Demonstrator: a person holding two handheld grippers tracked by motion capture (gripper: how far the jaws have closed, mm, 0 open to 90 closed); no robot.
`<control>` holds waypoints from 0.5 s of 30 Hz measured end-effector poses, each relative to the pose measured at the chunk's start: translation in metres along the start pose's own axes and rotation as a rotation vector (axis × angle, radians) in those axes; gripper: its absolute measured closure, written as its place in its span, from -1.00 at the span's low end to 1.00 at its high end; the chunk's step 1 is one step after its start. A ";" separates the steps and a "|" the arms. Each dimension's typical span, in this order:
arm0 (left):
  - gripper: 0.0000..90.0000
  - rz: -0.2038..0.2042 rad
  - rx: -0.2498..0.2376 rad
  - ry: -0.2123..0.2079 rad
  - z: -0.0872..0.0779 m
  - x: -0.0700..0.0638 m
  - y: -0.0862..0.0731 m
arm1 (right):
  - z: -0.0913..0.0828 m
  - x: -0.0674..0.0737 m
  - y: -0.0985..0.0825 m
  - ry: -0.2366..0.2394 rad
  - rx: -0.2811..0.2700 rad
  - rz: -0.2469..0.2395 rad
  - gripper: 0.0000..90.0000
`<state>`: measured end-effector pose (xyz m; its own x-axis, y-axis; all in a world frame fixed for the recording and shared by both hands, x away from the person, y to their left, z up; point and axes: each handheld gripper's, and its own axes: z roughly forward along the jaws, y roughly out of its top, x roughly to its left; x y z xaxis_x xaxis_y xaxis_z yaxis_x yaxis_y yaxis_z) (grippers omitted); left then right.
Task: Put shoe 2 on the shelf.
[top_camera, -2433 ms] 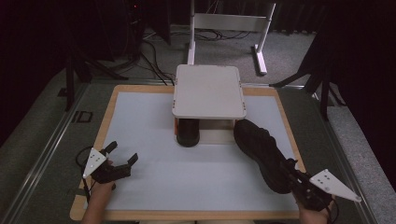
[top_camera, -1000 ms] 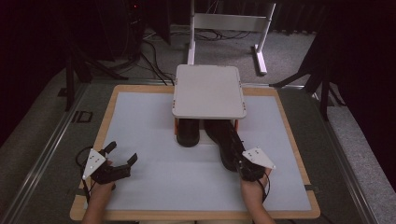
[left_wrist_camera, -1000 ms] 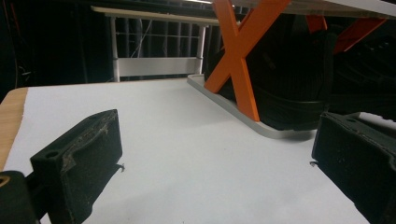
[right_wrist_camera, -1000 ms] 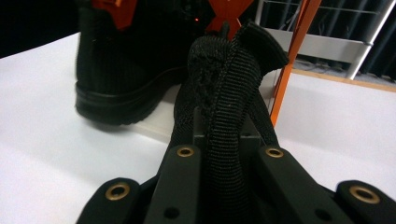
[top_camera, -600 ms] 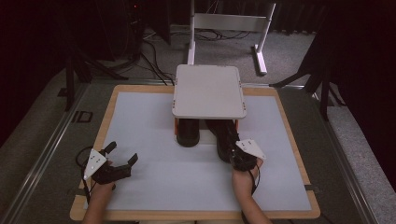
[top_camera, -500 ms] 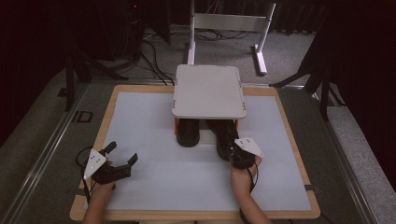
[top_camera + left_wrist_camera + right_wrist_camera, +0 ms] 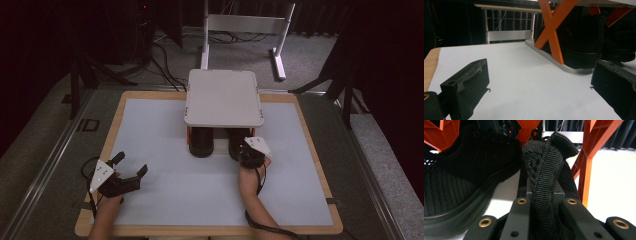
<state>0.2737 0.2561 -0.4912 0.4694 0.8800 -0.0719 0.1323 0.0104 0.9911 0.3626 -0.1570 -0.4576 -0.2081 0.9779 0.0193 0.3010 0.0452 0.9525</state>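
Bench [image 7: 150,125] first, from the left: your left claw [image 7: 131,169] rests near the front-left corner, jaws spread wide with nothing between them, well apart from the work. The rack [image 7: 223,97] stands mid-bench with one shoe [image 7: 201,142] already under it, toe toward you. Just right of that, your right claw [image 7: 248,150] is clenched on the heel loop [image 7: 544,162] of the second shoe [image 7: 234,145]. That shoe lies straight ahead of the claw, its long axis running away from you under the rack, beside the first. Your right hand is the nearer one.
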 end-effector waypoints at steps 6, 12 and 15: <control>-0.95 0.000 0.000 0.001 0.000 0.000 0.000 | 0.009 0.000 0.002 0.004 0.008 0.015 0.82; -0.95 0.001 0.001 0.002 0.000 0.000 0.000 | 0.016 -0.002 0.007 0.013 0.030 0.010 0.78; -0.95 0.002 0.001 0.001 0.000 0.000 0.000 | 0.015 -0.004 0.006 0.045 0.015 0.028 0.60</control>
<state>0.2738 0.2558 -0.4913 0.4685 0.8807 -0.0702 0.1322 0.0087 0.9912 0.3789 -0.1580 -0.4565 -0.2408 0.9687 0.0597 0.3215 0.0215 0.9467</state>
